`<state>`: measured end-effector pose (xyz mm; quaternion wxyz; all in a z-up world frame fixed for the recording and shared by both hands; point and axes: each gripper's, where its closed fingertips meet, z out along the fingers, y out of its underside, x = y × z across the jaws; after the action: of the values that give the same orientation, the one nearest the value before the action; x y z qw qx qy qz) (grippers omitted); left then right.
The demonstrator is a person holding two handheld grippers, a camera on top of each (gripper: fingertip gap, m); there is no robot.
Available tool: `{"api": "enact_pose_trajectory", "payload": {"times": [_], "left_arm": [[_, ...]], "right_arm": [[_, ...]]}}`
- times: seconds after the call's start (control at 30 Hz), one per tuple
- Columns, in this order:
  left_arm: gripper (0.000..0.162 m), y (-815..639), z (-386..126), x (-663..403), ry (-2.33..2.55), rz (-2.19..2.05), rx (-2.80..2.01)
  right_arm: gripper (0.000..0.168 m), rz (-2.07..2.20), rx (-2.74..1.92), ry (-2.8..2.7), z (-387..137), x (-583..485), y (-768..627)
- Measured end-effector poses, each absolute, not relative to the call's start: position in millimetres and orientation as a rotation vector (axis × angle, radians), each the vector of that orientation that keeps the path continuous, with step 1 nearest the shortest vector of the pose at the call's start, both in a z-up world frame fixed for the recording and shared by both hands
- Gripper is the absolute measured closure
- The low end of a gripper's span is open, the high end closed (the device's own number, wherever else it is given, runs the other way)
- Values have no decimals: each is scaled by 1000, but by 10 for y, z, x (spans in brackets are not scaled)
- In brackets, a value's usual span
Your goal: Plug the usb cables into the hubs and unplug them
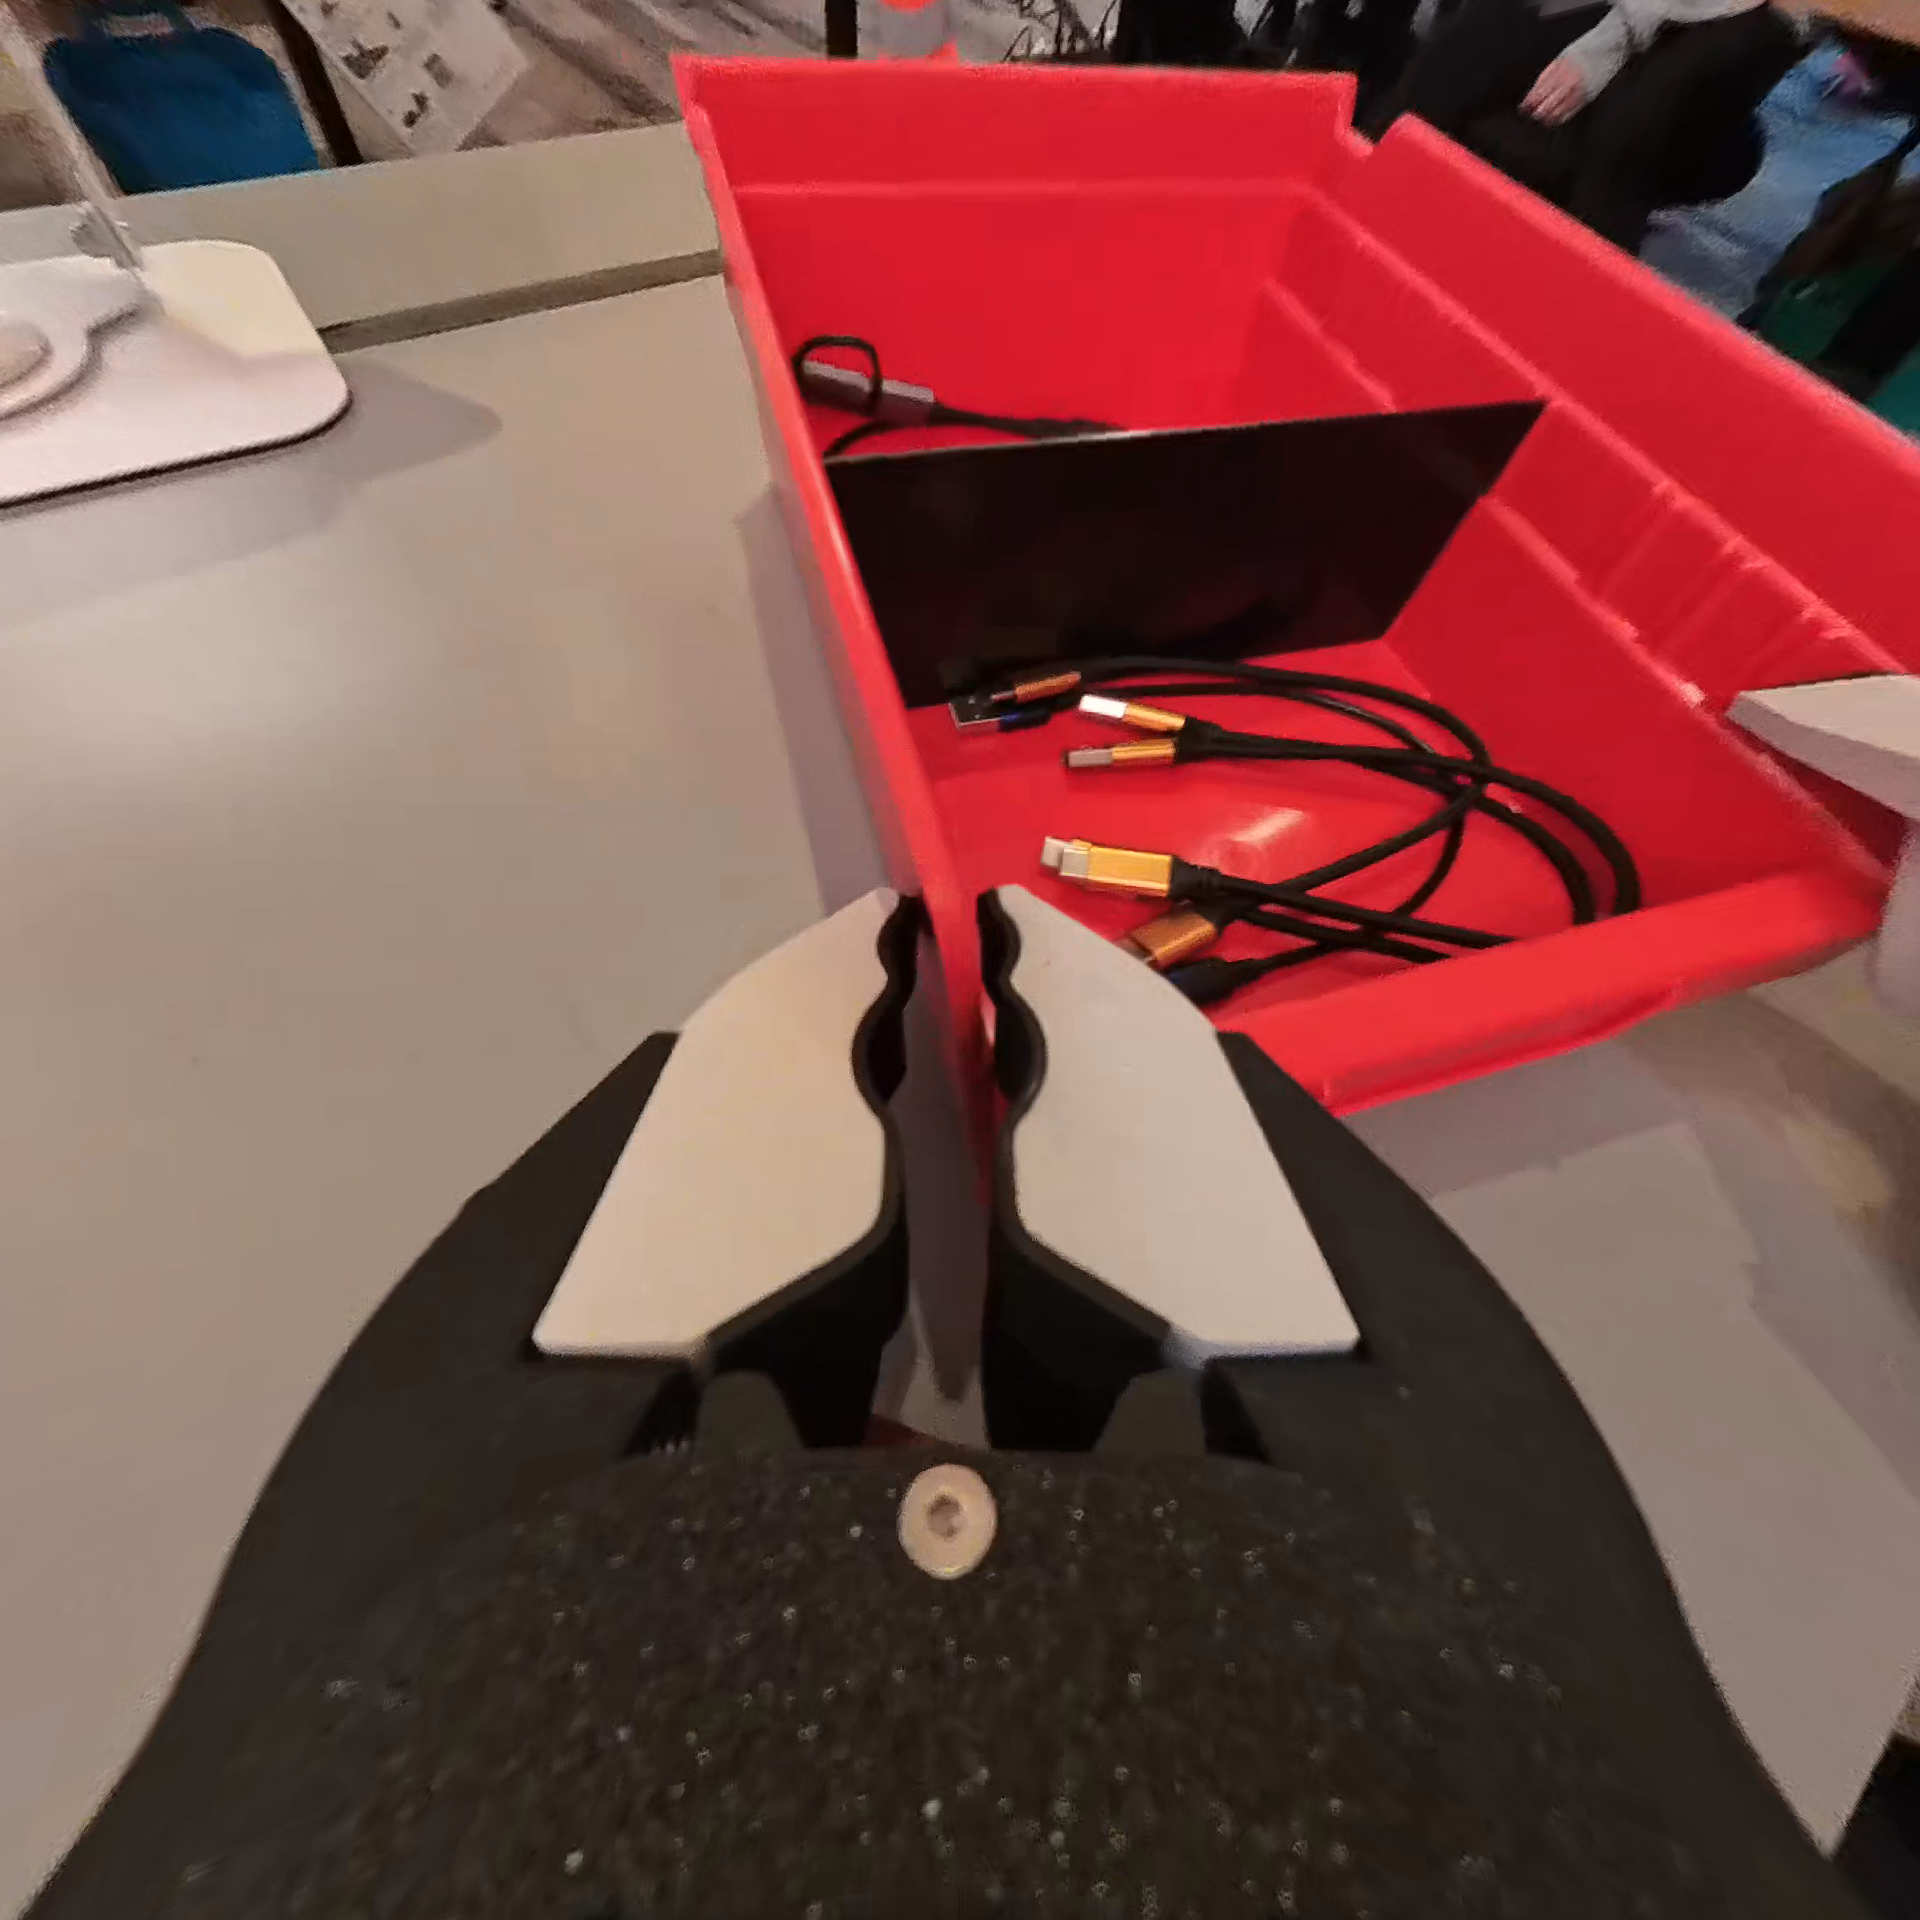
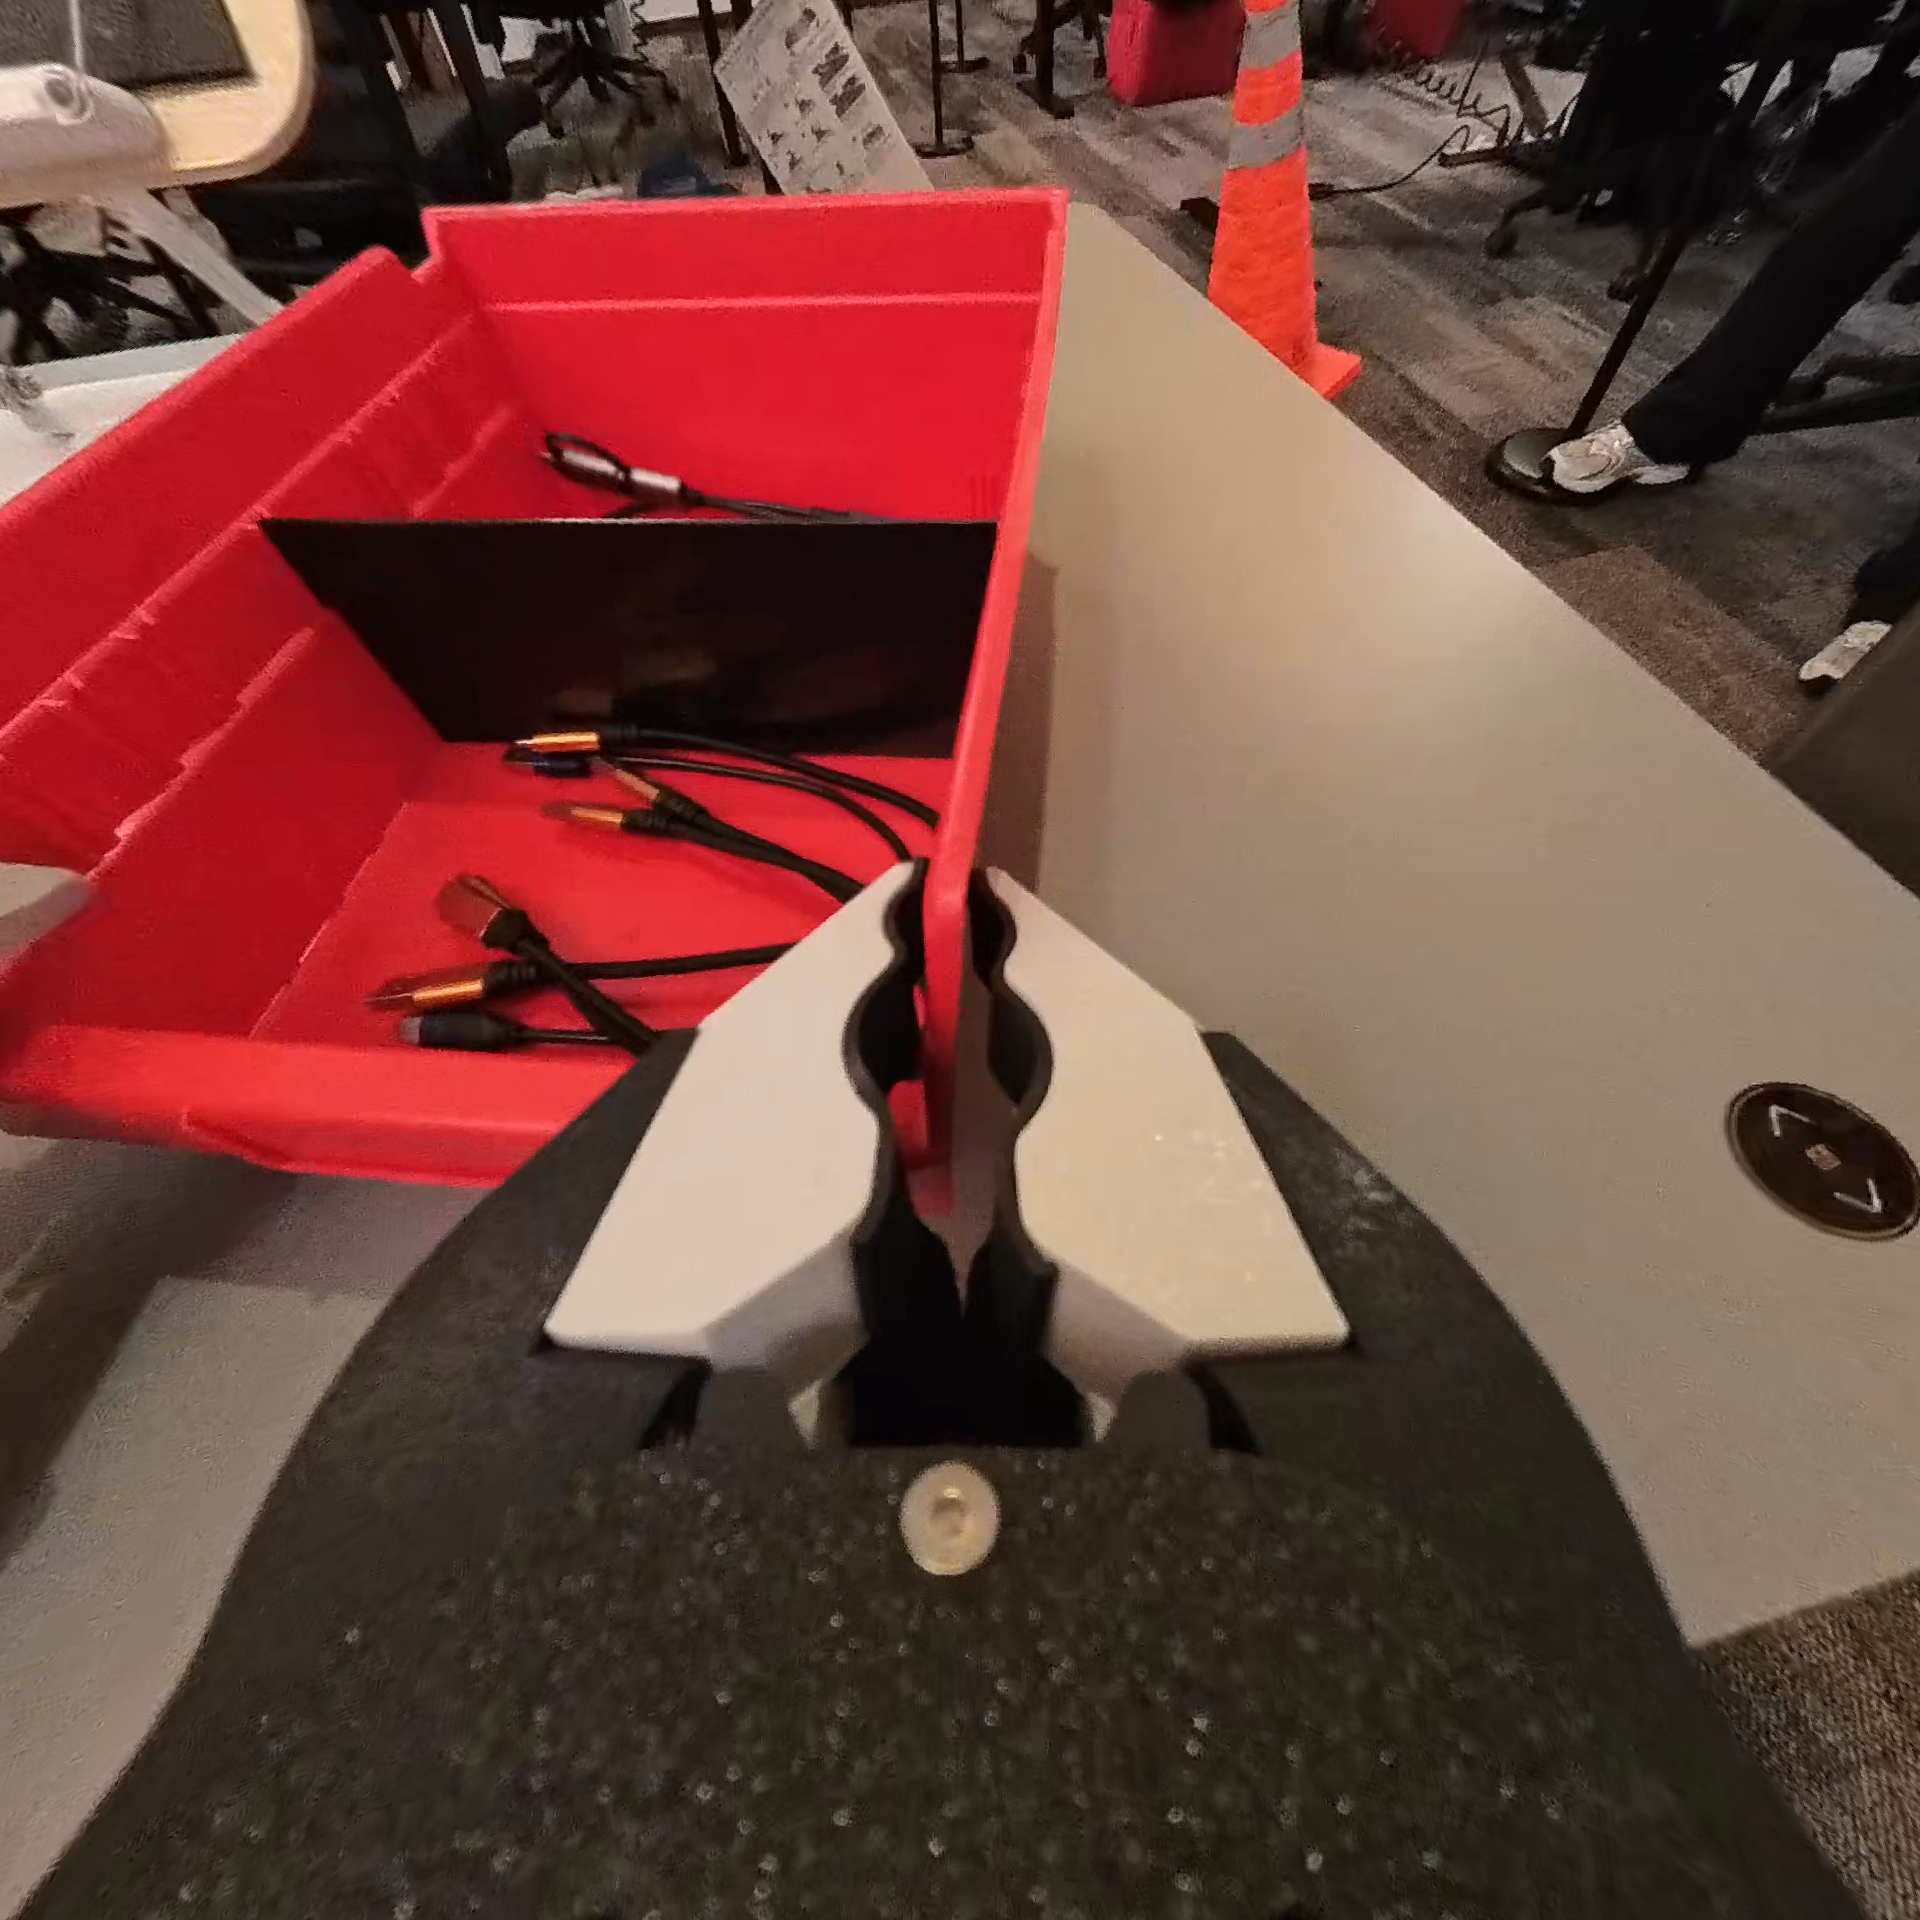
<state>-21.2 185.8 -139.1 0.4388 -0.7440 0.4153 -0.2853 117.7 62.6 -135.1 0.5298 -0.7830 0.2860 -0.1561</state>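
Red bin (image 1: 1039, 239) on grey bench (image 1: 416, 831), left gripper (image 1: 940, 914) clenched on its left wall, right gripper (image 2: 945, 883) clenched on its right wall, black divider (image 1: 1143, 540) across the middle, cables (image 1: 1299, 831) in near compartment.
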Motion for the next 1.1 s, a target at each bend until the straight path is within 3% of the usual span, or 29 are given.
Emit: {"api": "enact_pose_trajectory", "payload": {"times": [0.43, 0.7, 0.87, 1.1], "left_arm": [[157, 2357, -1049, -1983, 734, -499, -1778], [157, 2789, -1224, -2765, 571, -381, -1872], [148, 2715, -1264, -2722, 423, -649, -1969], [137, 2580, -724, -3327, 408, -762, -1907]], "right_arm": [[164, -289, -1828, 357, -926, -358, 1604], [163, -162, -1907, 259, -1219, -947, 2349], [141, 23, -1914, 144, -1283, -1052, 2266], [139, 240, -1790, 25, -1000, -1057, 1889]]}}
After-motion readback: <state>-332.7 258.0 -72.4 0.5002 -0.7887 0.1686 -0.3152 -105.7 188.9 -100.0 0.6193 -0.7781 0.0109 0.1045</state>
